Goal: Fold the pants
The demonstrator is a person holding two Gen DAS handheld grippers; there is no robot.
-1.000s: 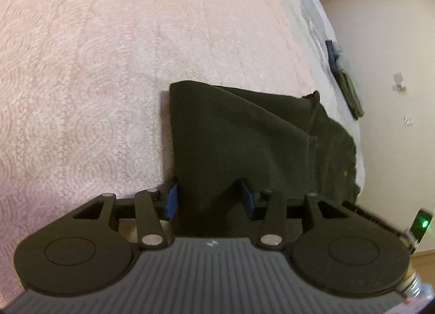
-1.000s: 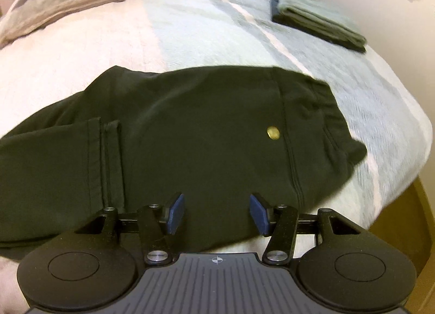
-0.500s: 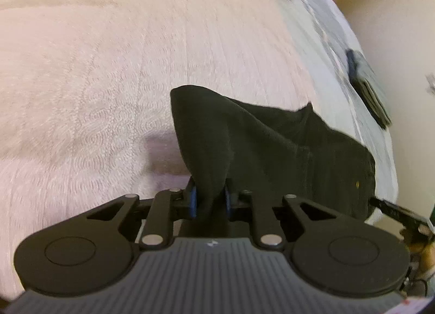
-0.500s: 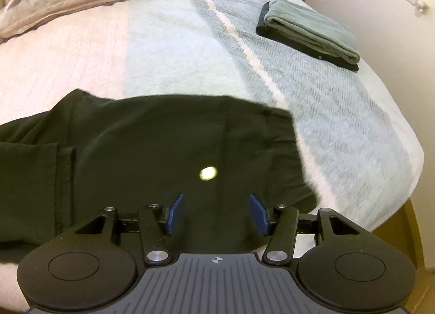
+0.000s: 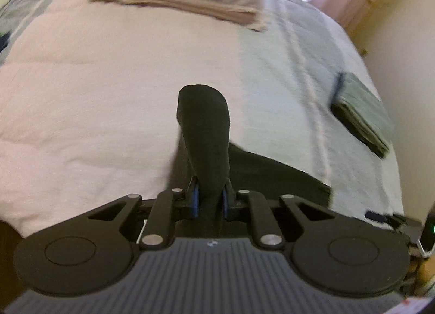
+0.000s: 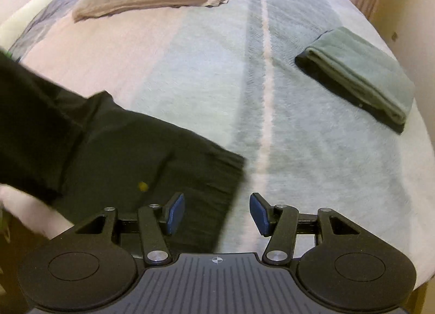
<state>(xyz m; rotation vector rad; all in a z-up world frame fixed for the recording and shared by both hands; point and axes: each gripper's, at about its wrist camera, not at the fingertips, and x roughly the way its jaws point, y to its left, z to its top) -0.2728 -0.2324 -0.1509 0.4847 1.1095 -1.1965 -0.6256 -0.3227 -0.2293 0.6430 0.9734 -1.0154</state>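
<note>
Left wrist view, bottom centre: left gripper (image 5: 208,197) pinches a raised fold of the pants (image 5: 209,134), mid-fold by my guess. Right gripper (image 6: 217,212) gapes wide, empty. Next: carry it over the cloth spread lower left (image 6: 114,150) on the bed (image 6: 272,69).

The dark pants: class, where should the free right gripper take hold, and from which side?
Grip the pants at the waistband edge lying flat on the bed. Come from the right gripper's right, sliding one finger under that exposed straight hem.
</note>
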